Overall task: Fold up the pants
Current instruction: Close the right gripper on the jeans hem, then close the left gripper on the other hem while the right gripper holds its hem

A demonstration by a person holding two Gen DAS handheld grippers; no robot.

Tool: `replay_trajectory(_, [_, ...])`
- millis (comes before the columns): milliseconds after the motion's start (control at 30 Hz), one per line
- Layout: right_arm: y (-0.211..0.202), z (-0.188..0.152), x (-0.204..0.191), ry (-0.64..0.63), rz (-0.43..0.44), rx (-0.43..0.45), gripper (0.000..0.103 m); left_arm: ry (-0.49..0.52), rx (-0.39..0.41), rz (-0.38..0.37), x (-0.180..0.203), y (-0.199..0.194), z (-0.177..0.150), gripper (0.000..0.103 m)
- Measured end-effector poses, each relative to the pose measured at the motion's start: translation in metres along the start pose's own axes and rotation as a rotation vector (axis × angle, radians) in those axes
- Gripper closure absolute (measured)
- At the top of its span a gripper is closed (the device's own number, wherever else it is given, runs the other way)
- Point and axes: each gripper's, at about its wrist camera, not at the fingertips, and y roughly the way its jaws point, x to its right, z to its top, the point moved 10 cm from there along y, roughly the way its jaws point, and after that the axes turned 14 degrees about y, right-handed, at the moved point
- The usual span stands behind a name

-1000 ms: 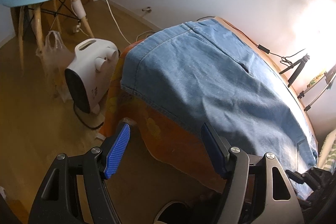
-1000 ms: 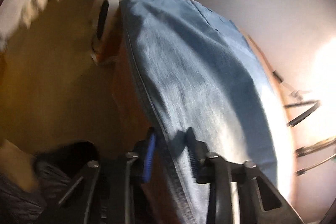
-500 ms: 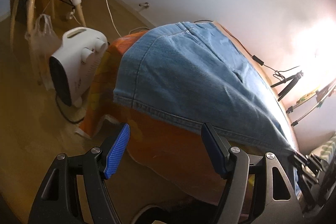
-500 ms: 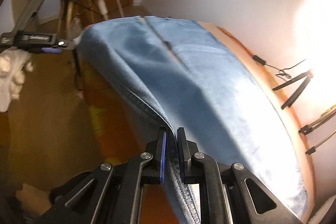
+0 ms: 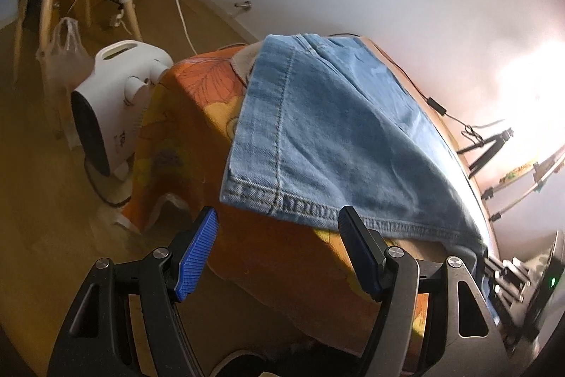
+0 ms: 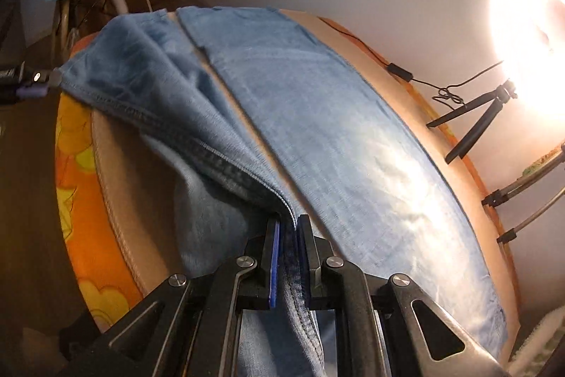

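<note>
Two tools in play. Desk under orange flower-print cloth carries light blue denim pants, spread along top, hem end hanging over near edge. White fan heater on wooden floor beside desk. Left tool open, empty, just below hem. Right tool has just been closing, now clamped on stitched hem, lifting fabric edge.

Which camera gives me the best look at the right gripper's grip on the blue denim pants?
The right wrist view: the right gripper is shut on the blue denim pants' stitched hem, with cloth visible between its pads. The left wrist view shows only its body at the frame's lower right edge, hem attached.
</note>
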Motion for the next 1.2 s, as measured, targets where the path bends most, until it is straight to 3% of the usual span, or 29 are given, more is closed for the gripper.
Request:
replay_trajectory(167, [-0.003, -0.008, -0.003, -0.001, 0.026, -0.004, 0.095, -0.055, 0.037, -0.007, -0.005, 0.000, 0.007, 0.036])
replay_trajectory(300, [-0.009, -0.011, -0.006, 0.002, 0.044, -0.003, 0.095, -0.065, 0.045, -0.004, -0.004, 0.002, 0.010, 0.061])
replay_trajectory(333, [-0.010, -0.013, -0.007, 0.002, 0.050, -0.002, 0.094, -0.062, 0.047, 0.011, -0.005, 0.002, 0.011, 0.075])
replay_trajectory(533, [-0.024, -0.025, -0.012, -0.019, 0.086, -0.001, 0.075, -0.050, 0.089, 0.035, -0.008, -0.010, 0.019, 0.097])
replay_trajectory(633, [-0.029, -0.037, -0.009, -0.039, 0.092, -0.002, 0.065, -0.034, 0.123, 0.018, -0.006, -0.020, 0.028, 0.098])
replay_trajectory(833, [-0.026, -0.055, 0.011, -0.005, 0.079, -0.034, 0.063, -0.008, 0.139, 0.016, -0.004, -0.022, 0.036, 0.098])
replay_trajectory(1067, [-0.026, -0.062, 0.006, -0.019, 0.092, -0.049, 0.064, -0.010, 0.124, 0.005, -0.002, -0.009, 0.028, 0.098])
replay_trajectory(1200, [-0.027, -0.064, 0.005, -0.020, 0.086, -0.048, 0.064, 0.007, 0.119, 0.017, 0.000, -0.006, 0.026, 0.090])
